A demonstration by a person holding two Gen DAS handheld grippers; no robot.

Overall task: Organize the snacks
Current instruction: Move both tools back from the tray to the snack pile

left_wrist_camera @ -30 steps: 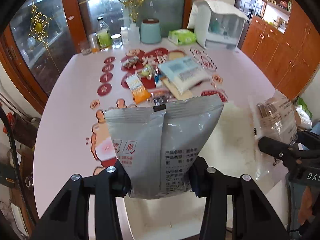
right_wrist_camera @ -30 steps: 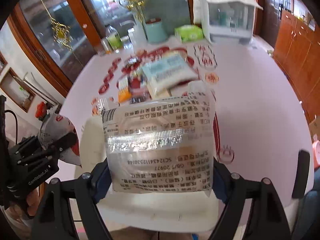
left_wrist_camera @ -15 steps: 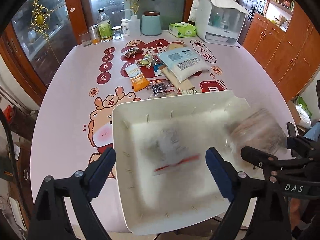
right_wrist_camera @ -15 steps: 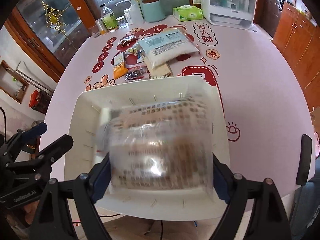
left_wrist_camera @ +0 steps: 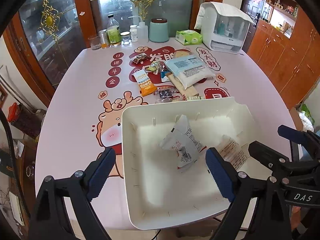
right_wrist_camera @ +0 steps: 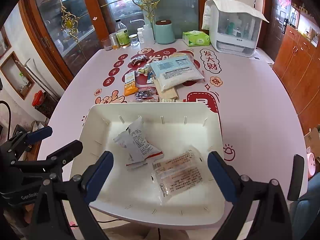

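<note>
Two snacks lie loose in the shallow white plastic tray (right_wrist_camera: 212,118) at the near edge of the pink printed surface (right_wrist_camera: 250,104): a crumpled grey foil packet (right_wrist_camera: 138,142) left of centre and a clear flat wrapped packet (right_wrist_camera: 178,174) at lower right of the right wrist view. The left gripper (left_wrist_camera: 160,172) hangs above the tray with its jaws wide apart and nothing between them; the right gripper (right_wrist_camera: 160,172) is opening its jaws, and the clear packet lies flat on the tray floor below them, free of the pads. The step in hand looks like the release, so the sound move is probably to lift both grippers straight up clear of the tray walls before reaching on. The remaining snacks (left_wrist_camera: 172,76) cluster just beyond the tray's far rim, at frame centre. Open surface lies to either side of that pile, though the tray overhangs the near edge, so pressing on it should be avoided.
</note>
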